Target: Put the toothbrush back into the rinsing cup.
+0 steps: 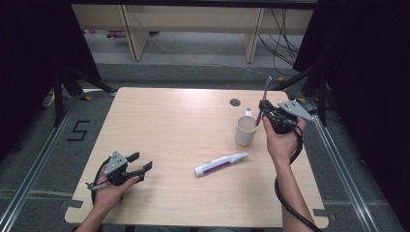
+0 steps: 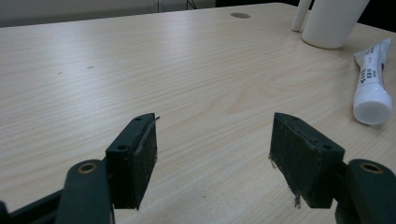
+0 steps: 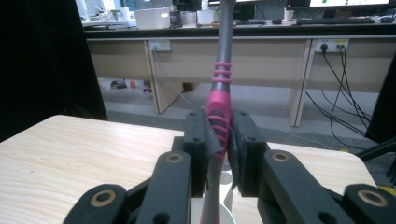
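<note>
My right gripper (image 1: 264, 112) is shut on a pink and grey toothbrush (image 1: 263, 102), which stands nearly upright with its grey end up. In the right gripper view the pads (image 3: 201, 140) clamp the pink handle of the toothbrush (image 3: 219, 107), and its lower end hangs over the rim of a white cup (image 3: 224, 215). The cup (image 1: 246, 130) stands upright just left of that hand. A white toothpaste tube (image 1: 220, 164) with purple print lies flat in front of the cup. My left gripper (image 1: 140, 162) rests open at the front left, with nothing between its pads (image 2: 140, 158).
A small white cylinder (image 1: 248, 111) stands behind the cup. A round cable hole (image 1: 235, 102) is in the wooden table (image 1: 179, 125) near its far edge. Black stands and cables flank the table, and desks line the far wall.
</note>
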The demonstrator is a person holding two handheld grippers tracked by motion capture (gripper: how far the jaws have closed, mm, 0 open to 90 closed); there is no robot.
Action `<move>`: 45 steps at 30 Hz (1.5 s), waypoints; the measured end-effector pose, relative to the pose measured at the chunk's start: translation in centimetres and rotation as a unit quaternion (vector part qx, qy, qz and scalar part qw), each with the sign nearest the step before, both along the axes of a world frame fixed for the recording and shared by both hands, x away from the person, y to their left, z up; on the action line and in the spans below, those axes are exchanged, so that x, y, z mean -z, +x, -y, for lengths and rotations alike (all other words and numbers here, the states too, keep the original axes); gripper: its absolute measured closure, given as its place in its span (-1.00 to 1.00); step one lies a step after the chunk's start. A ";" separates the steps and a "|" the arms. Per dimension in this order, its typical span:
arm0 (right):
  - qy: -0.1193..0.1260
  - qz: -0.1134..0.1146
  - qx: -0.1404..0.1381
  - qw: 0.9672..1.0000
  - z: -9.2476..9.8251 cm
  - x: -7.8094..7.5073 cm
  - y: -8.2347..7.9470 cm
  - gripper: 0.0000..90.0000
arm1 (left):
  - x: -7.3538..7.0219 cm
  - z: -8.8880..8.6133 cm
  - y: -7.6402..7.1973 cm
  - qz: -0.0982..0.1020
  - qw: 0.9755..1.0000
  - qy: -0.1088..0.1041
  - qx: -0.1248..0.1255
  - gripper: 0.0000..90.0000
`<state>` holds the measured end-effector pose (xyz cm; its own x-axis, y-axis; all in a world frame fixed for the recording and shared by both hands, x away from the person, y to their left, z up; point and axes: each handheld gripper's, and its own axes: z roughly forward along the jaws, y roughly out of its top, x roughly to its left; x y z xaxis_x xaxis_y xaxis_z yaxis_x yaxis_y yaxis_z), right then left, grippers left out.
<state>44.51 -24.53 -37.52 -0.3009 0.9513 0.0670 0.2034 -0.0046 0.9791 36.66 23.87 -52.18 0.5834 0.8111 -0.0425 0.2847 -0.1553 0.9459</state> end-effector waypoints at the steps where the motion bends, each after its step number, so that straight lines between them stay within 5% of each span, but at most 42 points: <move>1: 0.001 -0.003 0.002 1.000 -0.1 0.0 0.0 0.75 | 0.0 0.0 0.0 0.000 1.000 0.000 0.000 -0.30; 15: -0.001 0.007 0.009 1.000 -0.4 -0.5 1.0 0.75 | 0.0 0.0 0.0 0.000 1.000 0.000 0.000 -0.30; 17: 0.000 0.005 0.005 1.000 -0.4 -0.5 1.1 0.75 | 0.1 0.1 -0.1 -0.008 1.000 -0.013 -0.004 -0.30; 45: -0.007 0.009 0.019 1.000 -0.6 -0.5 3.1 0.75 | 0.0 0.0 0.0 0.001 1.000 0.000 0.001 -0.30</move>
<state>47.57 -23.90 -36.97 -0.2649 0.9630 0.0492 0.1855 0.0008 0.9827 36.66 23.88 -52.18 0.5858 0.8094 -0.0416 0.2831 -0.1562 0.9463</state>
